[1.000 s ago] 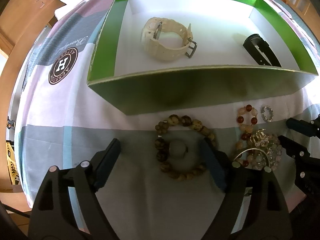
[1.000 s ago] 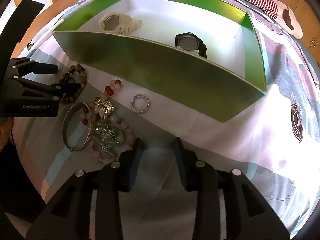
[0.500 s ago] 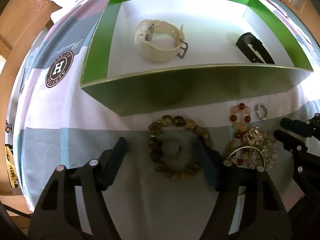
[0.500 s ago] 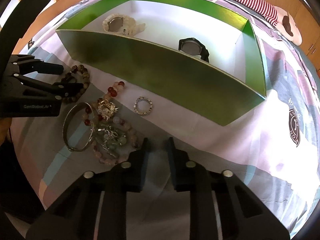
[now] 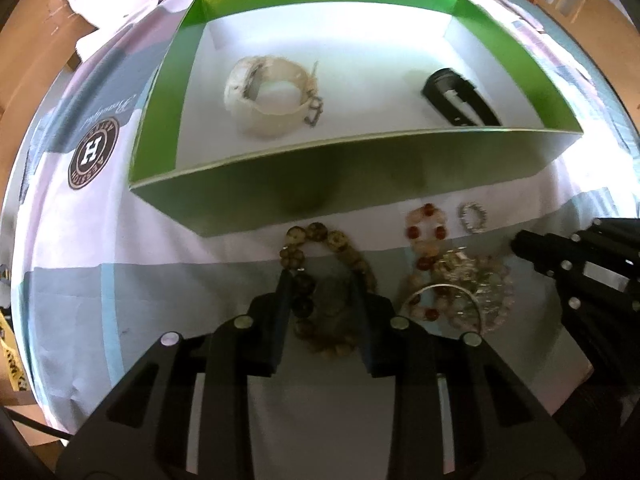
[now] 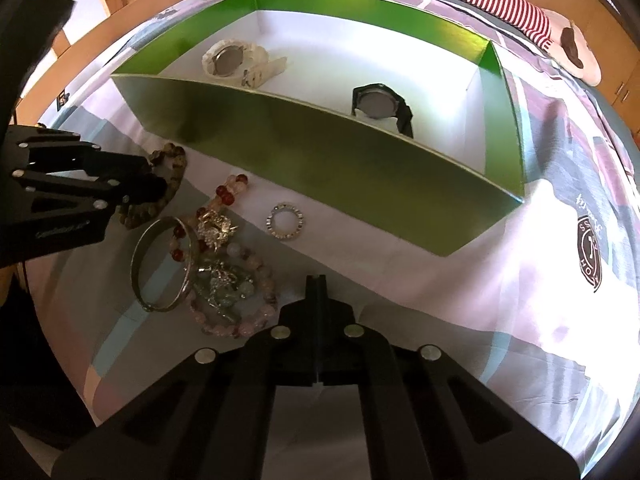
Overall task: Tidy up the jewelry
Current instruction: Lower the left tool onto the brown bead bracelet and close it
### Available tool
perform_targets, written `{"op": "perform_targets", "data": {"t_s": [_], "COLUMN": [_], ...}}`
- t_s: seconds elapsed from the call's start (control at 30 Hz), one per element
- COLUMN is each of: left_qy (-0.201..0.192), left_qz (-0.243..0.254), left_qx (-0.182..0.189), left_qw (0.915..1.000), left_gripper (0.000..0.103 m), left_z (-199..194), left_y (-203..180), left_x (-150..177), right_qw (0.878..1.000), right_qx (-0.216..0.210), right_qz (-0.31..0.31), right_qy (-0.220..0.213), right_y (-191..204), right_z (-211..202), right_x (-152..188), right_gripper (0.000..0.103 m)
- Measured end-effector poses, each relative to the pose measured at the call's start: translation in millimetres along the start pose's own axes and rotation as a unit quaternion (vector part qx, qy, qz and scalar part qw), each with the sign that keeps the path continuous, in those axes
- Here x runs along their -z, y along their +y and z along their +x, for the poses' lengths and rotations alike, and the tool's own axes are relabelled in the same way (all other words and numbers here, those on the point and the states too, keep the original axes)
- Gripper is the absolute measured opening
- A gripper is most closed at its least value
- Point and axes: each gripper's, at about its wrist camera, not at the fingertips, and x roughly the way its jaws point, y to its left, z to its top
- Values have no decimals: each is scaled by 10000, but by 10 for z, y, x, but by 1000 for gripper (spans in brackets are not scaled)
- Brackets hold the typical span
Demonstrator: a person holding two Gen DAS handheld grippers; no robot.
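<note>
Your left tool [image 5: 320, 280] straddles the brown bead bracelet [image 5: 332, 256] on the bed sheet [image 5: 120, 280], fingers partly closed around it but grip not confirmed, likely to lift it into the green box [image 5: 280, 196] holding two watches. Your right tool [image 6: 316, 284] sits fully closed, empty, parked clear beside the tangled jewelry pile [image 6: 224, 280].

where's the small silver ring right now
The small silver beaded ring lies flat on the bedsheet in the right wrist view, just outside the green box's near wall, right of the tangled bracelet pile.
</note>
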Motion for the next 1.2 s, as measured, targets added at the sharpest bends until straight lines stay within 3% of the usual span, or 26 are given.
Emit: {"op": "perform_targets", "data": {"t_s": [0.17,0.87,1.07,1.2], "left_qy": [-142,-35,18,44], "left_qz": [215,94,95,119], "left_qx": [206,7,-64,-17], "left_qw": [9995,9999,9999,9999], "left_gripper": [29,30,48,49], "left_z": [-102,-20,27,47], "left_y": [-109,8,41,41], "left_x": [7,-8,-17,-9], "right_qw": [10000,10000,10000,10000], "right_qx": [29,58,47,43], "right_qz": [8,70,37,29], "right_qy": [15,12,48,51], "right_y": [-32,-76,-59,-46], "right_z": [5,0,16,22], "right_x": [-17,-38,-44,-39], "right_gripper": [1,0,1,1]}}
